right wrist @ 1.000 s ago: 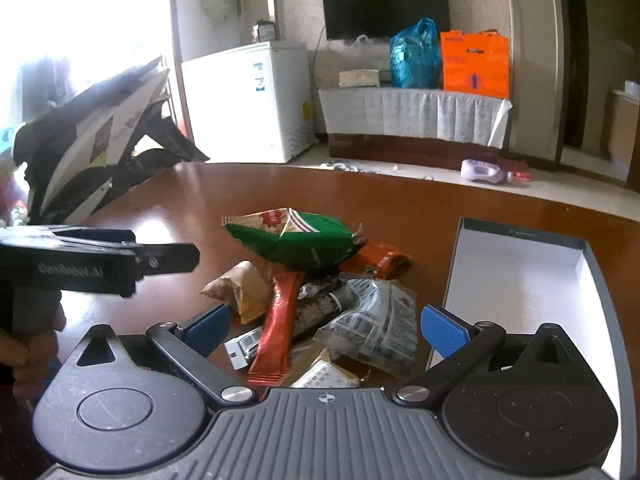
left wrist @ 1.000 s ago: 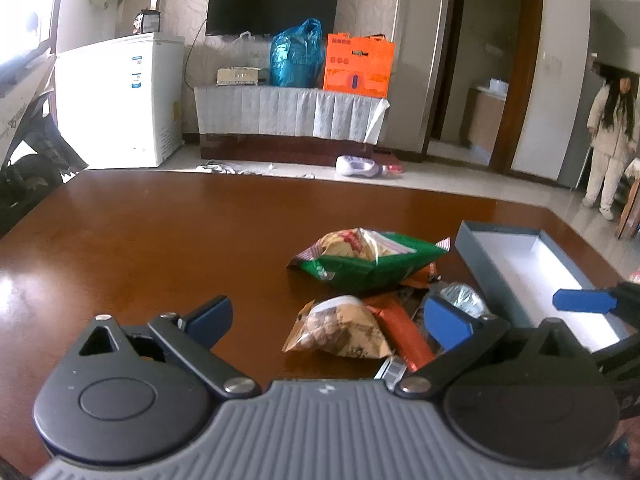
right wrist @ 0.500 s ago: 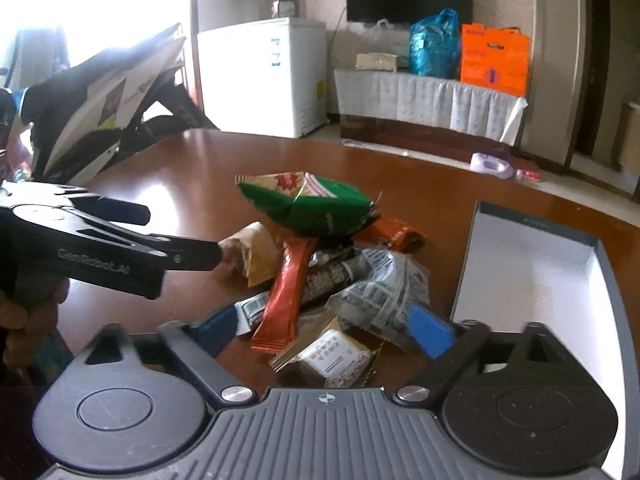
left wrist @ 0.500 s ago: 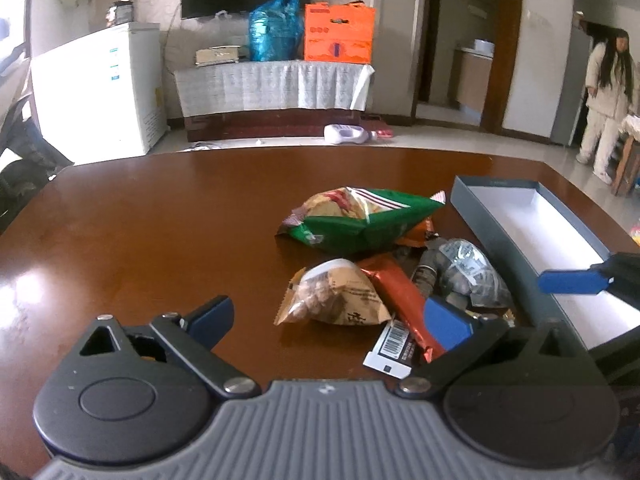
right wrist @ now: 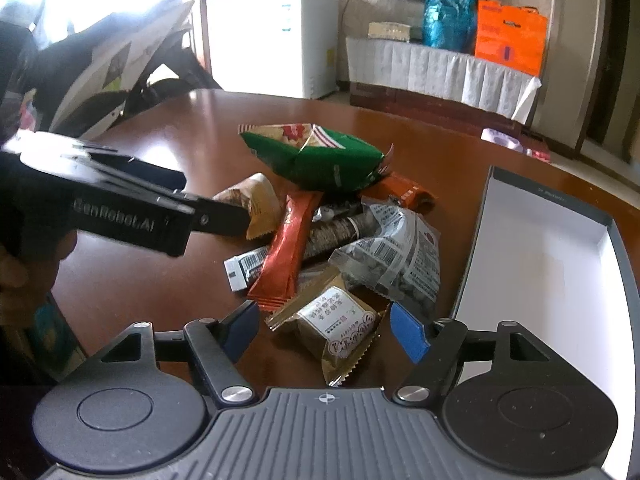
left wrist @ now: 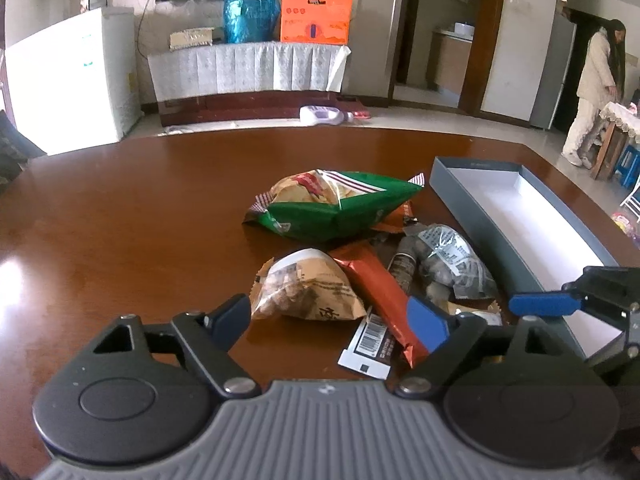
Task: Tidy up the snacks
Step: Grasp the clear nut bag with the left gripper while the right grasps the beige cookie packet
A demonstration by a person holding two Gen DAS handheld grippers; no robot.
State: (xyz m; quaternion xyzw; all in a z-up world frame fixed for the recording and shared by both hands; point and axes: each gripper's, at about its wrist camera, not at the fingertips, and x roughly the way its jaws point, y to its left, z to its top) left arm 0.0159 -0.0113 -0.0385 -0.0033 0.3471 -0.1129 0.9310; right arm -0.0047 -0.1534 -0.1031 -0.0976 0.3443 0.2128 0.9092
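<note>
The brown worktop (left wrist: 120,220) spreads ahead of both tools and carries everything. Ahead and to the right of the right tool (right wrist: 324,330) lies the long grey box (right wrist: 616,264), open-topped with a white inside, its near long wall just beside the snack heap. From the left tool (left wrist: 328,320) the same box (left wrist: 472,208) sits ahead on the right, beyond the heap.

The snacks lie in one heap straight ahead of both tools. The green chip bag (left wrist: 336,208) is the biggest and lies farthest out, resting on the far end of the heap. Nearer the left tool, just ahead of its left finger, is the tan cookie pack (left wrist: 308,288), touching the orange-red stick pack (left wrist: 380,292) on its right. Right of that stick lies the clear pack of nuts (left wrist: 452,268) with a printed label. Just ahead of the right tool's open gap lies the small gold pastry pack (right wrist: 340,324), between the two blue pads (right wrist: 408,332) but not touched by them. A white barcode tab (left wrist: 370,344) pokes out under the stick pack, close in front of the left tool.

Both tools have their fingers apart and hold nothing. The right tool's blue fingertip (left wrist: 540,304) shows at the right edge of the left view, above the box's near end. The left tool's black body (right wrist: 132,208) crosses the left side of the right view, its tip near the tan pack.
</note>
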